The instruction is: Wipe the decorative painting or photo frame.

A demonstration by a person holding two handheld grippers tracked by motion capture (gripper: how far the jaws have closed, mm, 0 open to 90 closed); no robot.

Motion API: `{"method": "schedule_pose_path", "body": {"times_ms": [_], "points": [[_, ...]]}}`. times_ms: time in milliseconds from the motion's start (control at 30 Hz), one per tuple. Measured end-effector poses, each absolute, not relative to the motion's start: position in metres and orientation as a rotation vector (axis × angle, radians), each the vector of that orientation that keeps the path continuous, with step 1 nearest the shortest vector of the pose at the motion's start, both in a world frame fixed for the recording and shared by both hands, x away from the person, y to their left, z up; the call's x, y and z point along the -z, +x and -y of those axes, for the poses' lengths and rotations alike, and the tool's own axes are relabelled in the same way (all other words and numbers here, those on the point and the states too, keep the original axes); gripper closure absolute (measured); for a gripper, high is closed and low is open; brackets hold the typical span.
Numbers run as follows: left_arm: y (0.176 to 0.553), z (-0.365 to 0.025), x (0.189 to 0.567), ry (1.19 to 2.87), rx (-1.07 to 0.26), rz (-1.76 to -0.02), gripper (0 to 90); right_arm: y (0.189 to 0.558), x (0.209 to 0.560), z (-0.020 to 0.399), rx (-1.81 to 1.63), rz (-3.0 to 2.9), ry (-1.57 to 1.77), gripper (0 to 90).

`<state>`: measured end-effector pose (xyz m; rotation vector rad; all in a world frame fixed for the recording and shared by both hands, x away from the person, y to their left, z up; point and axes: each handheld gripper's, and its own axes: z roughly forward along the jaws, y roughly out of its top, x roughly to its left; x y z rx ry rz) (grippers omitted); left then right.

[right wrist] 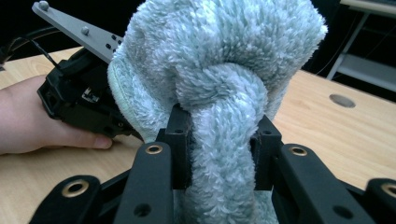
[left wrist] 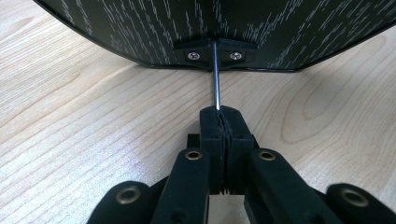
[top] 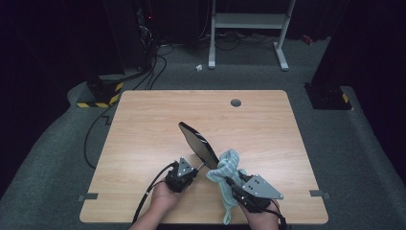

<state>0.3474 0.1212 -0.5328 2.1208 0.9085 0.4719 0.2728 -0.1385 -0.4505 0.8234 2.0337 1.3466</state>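
Note:
A flat black oval panel [top: 196, 140] stands tilted above the middle of the table, carried on a thin metal rod [left wrist: 216, 84] fixed to its dark wood-grained back [left wrist: 140, 28] by a small two-screw bracket [left wrist: 215, 53]. My left gripper [top: 195, 166] [left wrist: 223, 113] is shut on that rod, just below and left of the panel. A fluffy light blue cloth [top: 225, 168] [right wrist: 224, 70] is bunched against the panel's lower right edge, one end hanging toward the table front. My right gripper [top: 230, 182] [right wrist: 222, 135] is shut on the cloth.
The wooden table [top: 143, 120] has a round cable hole [top: 235, 102] near its far edge. In the right gripper view, the other hand [right wrist: 28, 116] and its gripper [right wrist: 79, 98] sit close on the left. A white frame [top: 249, 28] and floor cables [top: 153, 62] lie beyond.

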Motion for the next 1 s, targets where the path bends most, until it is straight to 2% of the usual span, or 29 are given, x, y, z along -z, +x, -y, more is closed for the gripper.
{"method": "schedule_pose_path", "body": {"times_ms": [300, 633, 800, 1000], "points": [[0.348, -0.122, 0.532, 2.125, -0.473, -0.911, 88.4, 0.285, 0.486, 0.14, -1.236, -2.14, 0.913, 66.9], [0.348, -0.122, 0.532, 2.127, -0.48, -0.911, 87.7, 0.32, 0.52, 0.129, -1.093, -2.273, 1.018, 66.9], [0.348, -0.122, 0.532, 2.126, -0.483, -0.912, 87.7, 0.32, 0.52, 0.131, -1.104, -2.275, 1.028, 67.0], [0.348, -0.121, 0.533, 2.126, -0.478, -0.909, 88.2, 0.3, 0.5, 0.139, -1.175, -2.215, 0.973, 67.1]]}}
